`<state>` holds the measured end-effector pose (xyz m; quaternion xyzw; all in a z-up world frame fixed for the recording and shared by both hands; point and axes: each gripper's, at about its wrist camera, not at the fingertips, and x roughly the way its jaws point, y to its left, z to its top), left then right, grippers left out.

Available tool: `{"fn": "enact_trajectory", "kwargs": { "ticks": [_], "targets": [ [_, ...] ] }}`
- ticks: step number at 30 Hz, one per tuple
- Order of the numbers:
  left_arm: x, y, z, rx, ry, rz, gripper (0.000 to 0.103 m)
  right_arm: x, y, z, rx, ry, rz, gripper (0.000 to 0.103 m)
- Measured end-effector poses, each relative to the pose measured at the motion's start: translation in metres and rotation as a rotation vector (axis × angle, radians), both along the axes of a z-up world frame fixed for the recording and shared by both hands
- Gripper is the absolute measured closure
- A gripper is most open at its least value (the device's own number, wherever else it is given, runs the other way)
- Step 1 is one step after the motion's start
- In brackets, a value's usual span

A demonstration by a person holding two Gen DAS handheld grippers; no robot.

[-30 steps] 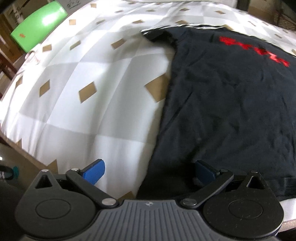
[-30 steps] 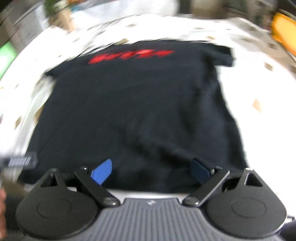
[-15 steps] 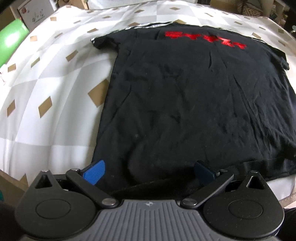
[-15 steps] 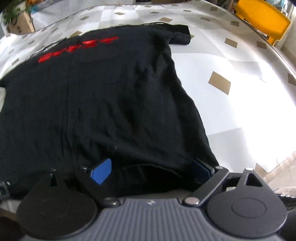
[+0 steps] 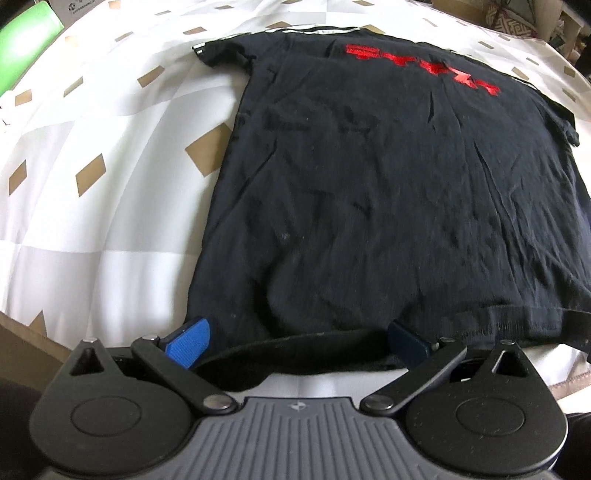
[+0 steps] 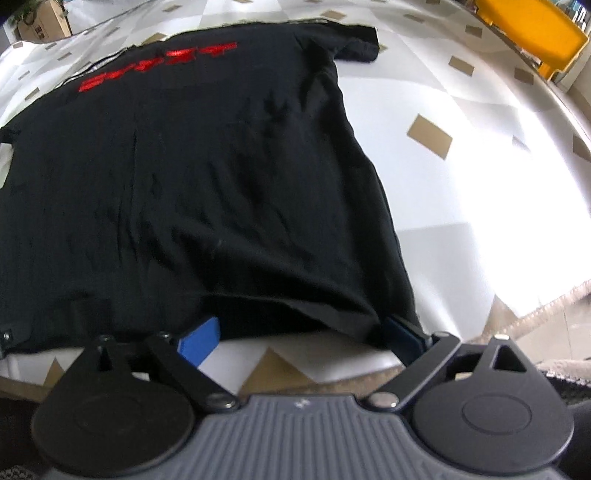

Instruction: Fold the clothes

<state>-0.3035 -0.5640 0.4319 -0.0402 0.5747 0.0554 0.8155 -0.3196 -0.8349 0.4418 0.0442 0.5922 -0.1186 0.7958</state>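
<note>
A black T-shirt (image 5: 388, 192) is spread on a diamond-patterned bed (image 5: 103, 206); both left tongs (image 5: 295, 338) and right tongs (image 6: 303, 338) are held wide at its hem, perhaps touching it.

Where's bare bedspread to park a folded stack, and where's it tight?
Free: bedspread left of the tee, out to the green thing; bedspread right of the tee in the right wrist view, toward the yellow thing. Thin strip past the collar. Crowded: near hem, where both open tongs, left and right, straddle it.
</note>
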Motion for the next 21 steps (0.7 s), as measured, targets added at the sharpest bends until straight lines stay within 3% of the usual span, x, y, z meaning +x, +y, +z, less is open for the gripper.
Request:
{"fn": "enact_trajectory", "kwargs": {
  "ticks": [4, 9, 17, 21],
  "targets": [
    [-0.001, -0.001, -0.001, -0.002, 0.013, -0.011, 0.0, -0.003, -0.002, 0.007, -0.008, -0.024, -0.025, 0.008],
    [-0.004, -0.002, -0.002, -0.005, 0.027, -0.028, 0.0, -0.002, -0.005, 0.018, 0.075, -0.122, -0.053, 0.008],
    [-0.007, -0.004, -0.004, 0.001, 0.041, -0.055, 0.0, 0.009, 0.003, 0.011, 0.063, -0.155, -0.056, 0.008],
    [-0.007, -0.003, -0.004, 0.0, 0.039, -0.056, 0.0, 0.019, 0.01, -0.005, 0.008, -0.103, -0.013, 0.008]
  ]
}}
